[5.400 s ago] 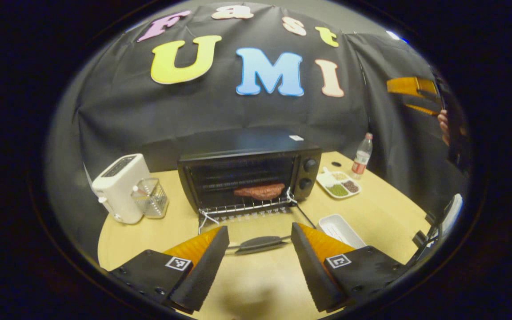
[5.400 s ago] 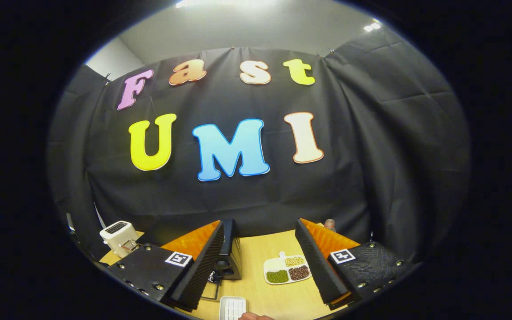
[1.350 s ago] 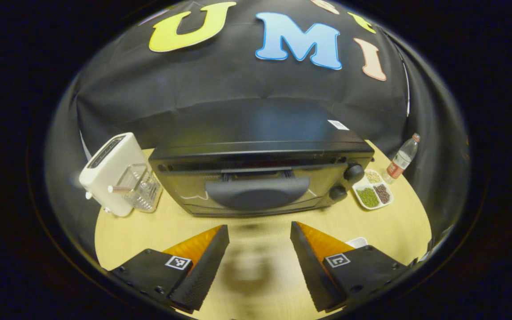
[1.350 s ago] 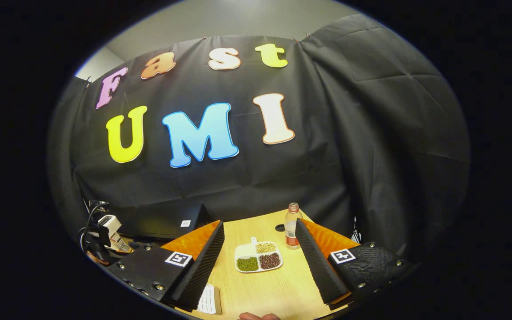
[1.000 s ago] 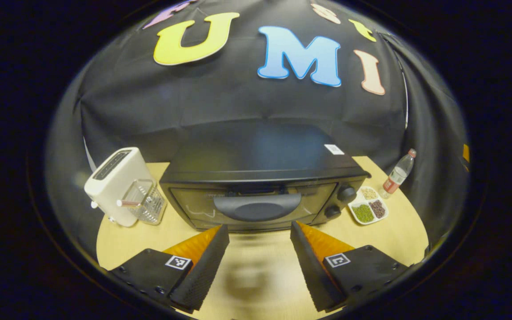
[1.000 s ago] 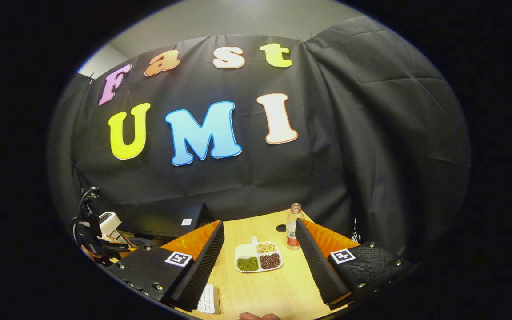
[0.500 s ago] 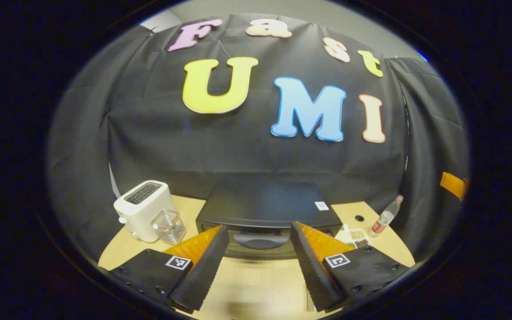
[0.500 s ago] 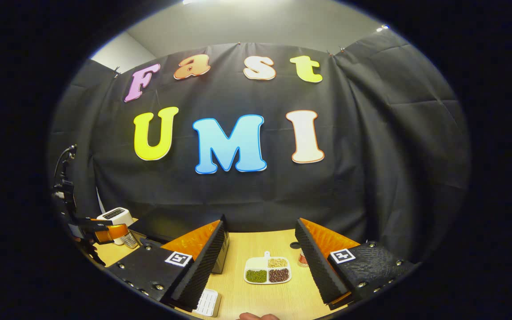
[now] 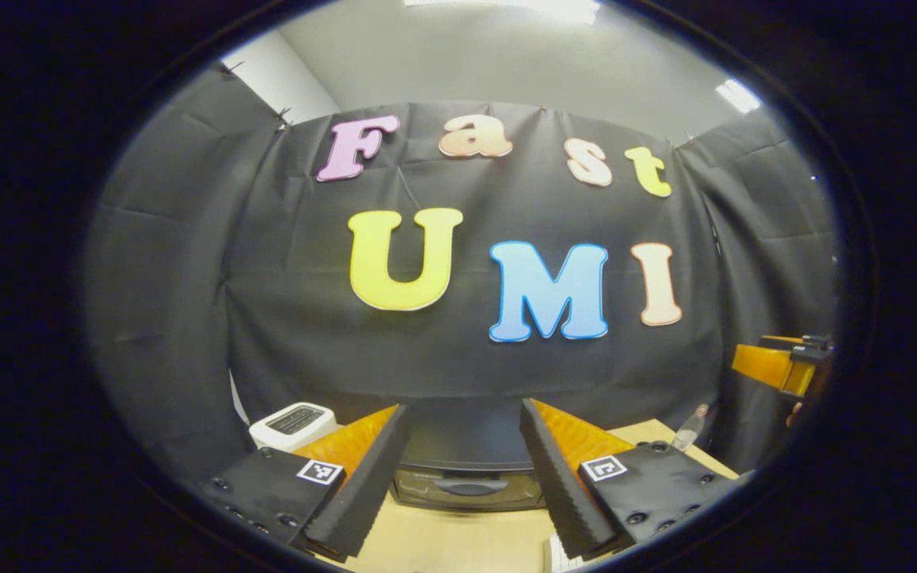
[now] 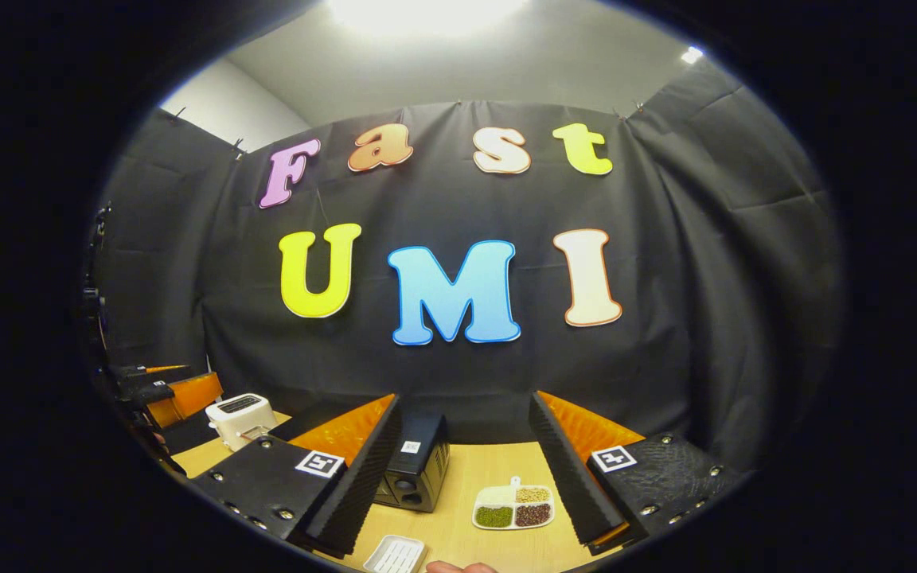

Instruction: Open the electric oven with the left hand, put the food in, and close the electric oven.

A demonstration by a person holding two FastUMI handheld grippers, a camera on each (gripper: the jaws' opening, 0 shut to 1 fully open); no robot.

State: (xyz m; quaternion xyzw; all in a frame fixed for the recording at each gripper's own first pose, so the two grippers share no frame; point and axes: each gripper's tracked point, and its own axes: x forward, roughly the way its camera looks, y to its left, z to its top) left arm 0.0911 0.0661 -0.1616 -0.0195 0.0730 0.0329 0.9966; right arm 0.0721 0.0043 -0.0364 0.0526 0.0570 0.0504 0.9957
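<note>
Left gripper (image 9: 458, 469) held with fingers spread, nothing between them; oven (image 9: 466, 476) sits on the table (image 9: 458, 541) just beyond, door shut, handle facing near; toaster (image 9: 293, 420) to its left; right gripper (image 10: 462, 469) likewise spread and holding nothing; sectioned dish of beans (image 10: 513, 507) right of the oven; white tray (image 10: 396, 555) near.

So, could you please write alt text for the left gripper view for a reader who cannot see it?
The left gripper is open and empty, its fingers framing a black electric oven with its door shut on a wooden table. A white toaster stands left of the oven, a bottle to its right, and the right gripper shows at the right edge.
</note>
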